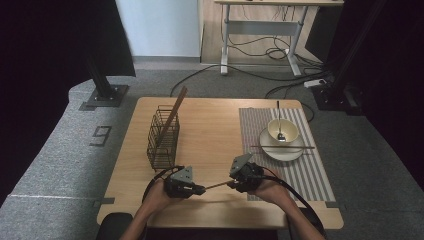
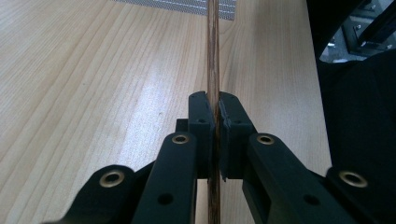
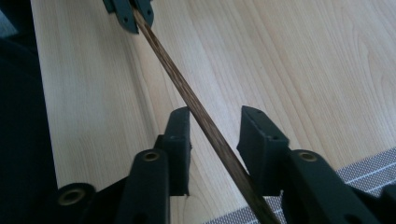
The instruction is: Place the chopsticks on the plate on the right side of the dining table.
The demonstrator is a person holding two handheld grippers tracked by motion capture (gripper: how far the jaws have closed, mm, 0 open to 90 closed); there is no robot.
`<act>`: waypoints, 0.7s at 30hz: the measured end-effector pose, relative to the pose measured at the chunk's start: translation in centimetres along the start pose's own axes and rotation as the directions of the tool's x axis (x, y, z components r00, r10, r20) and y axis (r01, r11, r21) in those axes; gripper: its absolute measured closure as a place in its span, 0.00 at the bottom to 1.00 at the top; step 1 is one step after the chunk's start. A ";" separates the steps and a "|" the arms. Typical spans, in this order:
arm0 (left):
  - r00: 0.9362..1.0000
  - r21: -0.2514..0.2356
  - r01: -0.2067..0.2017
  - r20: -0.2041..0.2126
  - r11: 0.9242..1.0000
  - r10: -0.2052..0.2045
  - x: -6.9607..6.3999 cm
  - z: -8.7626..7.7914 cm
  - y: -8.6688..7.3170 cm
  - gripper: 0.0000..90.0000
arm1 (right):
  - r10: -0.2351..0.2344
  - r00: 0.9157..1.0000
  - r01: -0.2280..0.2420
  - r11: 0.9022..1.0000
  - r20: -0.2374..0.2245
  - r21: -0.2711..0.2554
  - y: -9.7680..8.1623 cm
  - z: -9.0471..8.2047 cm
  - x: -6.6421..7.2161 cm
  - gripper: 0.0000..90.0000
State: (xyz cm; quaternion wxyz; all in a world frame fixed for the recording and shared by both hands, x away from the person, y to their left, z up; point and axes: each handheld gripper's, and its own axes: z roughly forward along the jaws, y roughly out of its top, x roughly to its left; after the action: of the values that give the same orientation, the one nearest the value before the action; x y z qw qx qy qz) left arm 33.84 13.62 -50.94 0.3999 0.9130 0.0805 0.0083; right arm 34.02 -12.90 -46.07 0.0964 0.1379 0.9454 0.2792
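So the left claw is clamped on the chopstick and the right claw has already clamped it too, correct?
Not quite. The left claw is clamped on the chopstick, but the right claw is open around it, its pads clear, as the right gripper view shows.

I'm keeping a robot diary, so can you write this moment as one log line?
left gripper: shut on chopstick | right gripper: open around chopstick, no grip | place: table front

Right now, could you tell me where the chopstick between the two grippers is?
In the high view the chopstick spans the table's near edge, clamped by the left gripper, its other end between the right gripper's open jaws.
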 end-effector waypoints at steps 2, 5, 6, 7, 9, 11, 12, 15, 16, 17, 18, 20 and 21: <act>1.000 0.002 0.000 -0.001 1.000 0.000 0.0 0.1 0.0 0.94 | -0.010 1.000 0.010 1.000 -0.004 0.006 0.0 0.0 0.0 0.73; 1.000 0.001 -0.002 0.000 1.000 0.002 0.0 0.2 -0.1 0.93 | -0.024 1.000 0.024 1.000 -0.016 0.011 0.0 -0.1 0.0 0.75; 1.000 0.001 -0.003 -0.003 1.000 0.003 0.0 0.2 0.0 0.93 | -0.029 0.999 0.029 1.000 -0.018 0.012 0.0 -0.1 0.0 0.76; 1.000 0.005 -0.006 -0.007 1.000 0.006 0.0 0.2 0.0 0.93 | -0.032 0.999 0.032 0.999 -0.023 0.014 0.0 -0.2 0.0 0.77; 1.000 -0.001 -0.001 -0.019 1.000 0.001 0.0 0.2 -0.1 0.91 | -0.044 0.998 0.045 0.999 -0.039 0.020 0.0 -0.1 0.1 0.80; 1.000 -0.006 0.007 -0.025 1.000 -0.008 0.1 0.1 -0.2 0.89 | -0.057 0.997 0.058 0.998 -0.054 0.024 0.0 -0.1 0.3 0.83; 1.000 -0.010 0.013 -0.027 1.000 -0.013 0.2 0.1 -0.2 0.89 | -0.060 0.996 0.062 0.998 -0.063 0.028 0.0 -0.1 0.4 0.84; 0.999 -0.018 0.021 -0.038 1.000 -0.021 0.2 0.1 -0.3 0.86 | -0.067 0.994 0.070 0.997 -0.091 0.032 -0.1 0.0 0.5 0.88; 0.999 -0.021 0.023 -0.044 1.000 -0.024 0.3 0.0 -0.3 0.85 | -0.073 0.992 0.077 0.997 -0.102 0.032 -0.1 0.0 0.5 0.89; 0.998 -0.024 0.026 -0.051 0.999 -0.027 0.3 0.0 -0.3 0.84 | -0.076 0.991 0.080 0.996 -0.113 0.030 0.0 0.0 0.6 0.90; 0.998 -0.026 0.032 -0.056 0.999 -0.033 0.3 0.0 -0.3 0.83 | -0.082 0.989 0.086 0.996 -0.124 0.026 0.0 0.0 0.6 0.91; 0.997 -0.031 0.045 -0.067 0.999 -0.047 0.4 -0.1 -0.3 0.80 | -0.090 0.986 0.093 0.996 -0.140 0.017 0.0 0.0 0.7 0.92; 0.996 -0.042 0.056 -0.067 0.998 -0.058 0.4 -0.2 -0.2 0.77 | -0.089 0.987 0.092 0.996 -0.136 0.015 0.0 -0.1 0.7 0.92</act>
State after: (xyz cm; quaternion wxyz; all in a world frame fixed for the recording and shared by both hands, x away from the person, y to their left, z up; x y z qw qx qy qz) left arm 34.18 13.97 -51.01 0.4153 0.9013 0.1200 0.0298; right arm 33.34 -12.73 -46.07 0.0432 0.0765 0.9579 0.2732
